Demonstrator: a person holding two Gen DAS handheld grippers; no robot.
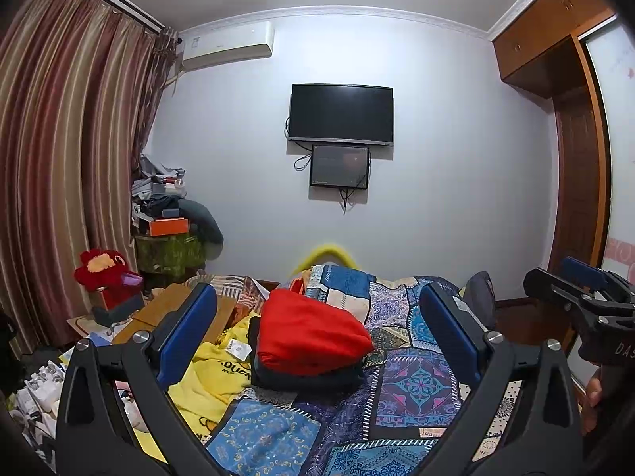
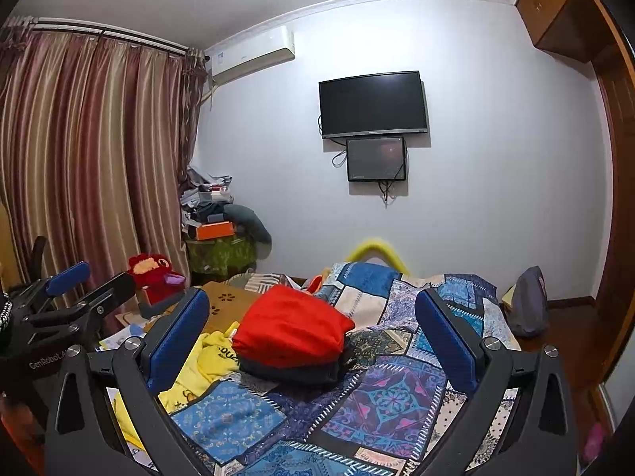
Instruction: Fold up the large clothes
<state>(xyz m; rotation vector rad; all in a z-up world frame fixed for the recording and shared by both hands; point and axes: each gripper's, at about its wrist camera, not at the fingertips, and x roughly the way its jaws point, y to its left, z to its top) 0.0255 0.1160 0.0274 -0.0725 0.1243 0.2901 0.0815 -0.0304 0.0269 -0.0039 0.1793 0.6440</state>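
Nearest the cameras, the left tool (image 1: 317, 341) and the right tool (image 2: 313, 341) both hang over the near end of the bed (image 1: 412, 388) with fingers spread wide and nothing between them, probably poised between garments; past them, toward the middle of the patchwork quilt, a folded red garment (image 1: 309, 337) sits on top of a folded dark one (image 1: 305, 377), stacked, it seems, to keep finished pieces together; just beside the stack, at the bed's left edge, a yellow garment (image 1: 210, 380) lies rumpled and unfolded, likely the next piece; far off, a television (image 1: 341, 115) hangs on the wall.
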